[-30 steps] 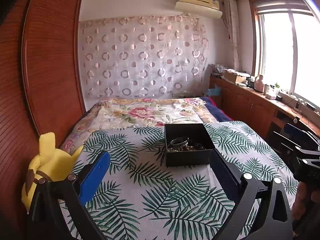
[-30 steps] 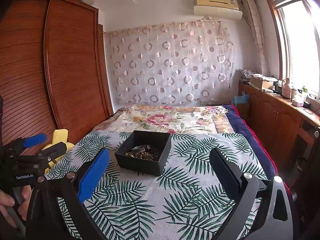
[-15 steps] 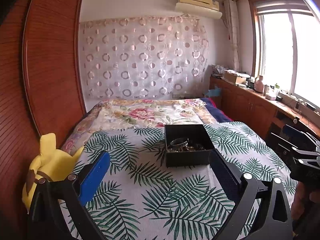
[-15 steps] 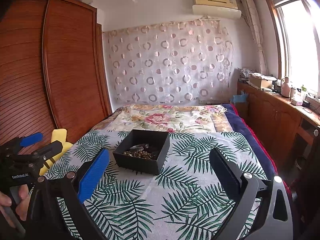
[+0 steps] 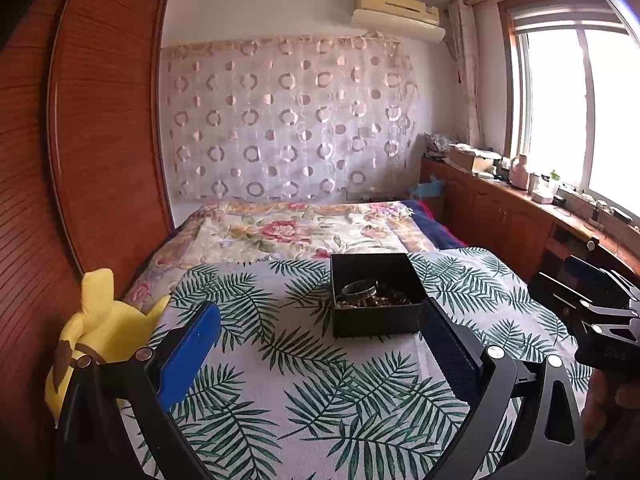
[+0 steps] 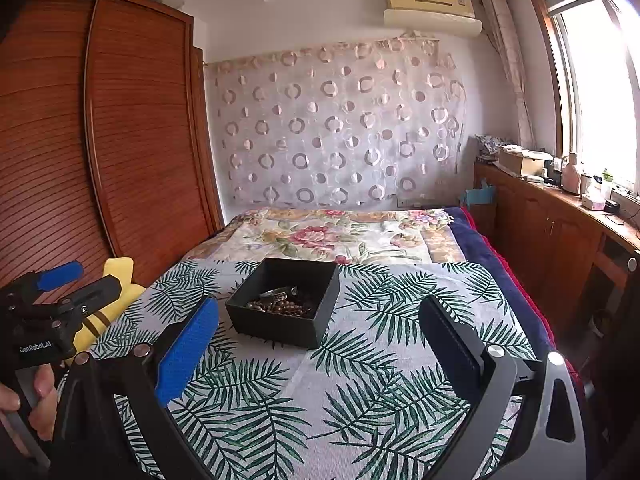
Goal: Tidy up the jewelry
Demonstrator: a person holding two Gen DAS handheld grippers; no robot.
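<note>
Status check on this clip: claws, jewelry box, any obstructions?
Left claw open, empty. Right claw open, empty. Black box on leaf-print cover, jewelry inside, untouched. Nothing between claws and box.

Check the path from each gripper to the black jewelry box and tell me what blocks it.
Nothing visible does. Only bare palm-print bedspread lies between the open left gripper and the black box, and likewise between the open right gripper and the box. The yellow plush toy sits off to the left.

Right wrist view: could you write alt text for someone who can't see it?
An open black box of tangled jewelry sits on a palm-leaf bedspread, seen between the open right gripper. The left gripper, hand-held, shows at the left edge beside a yellow plush toy.
</note>
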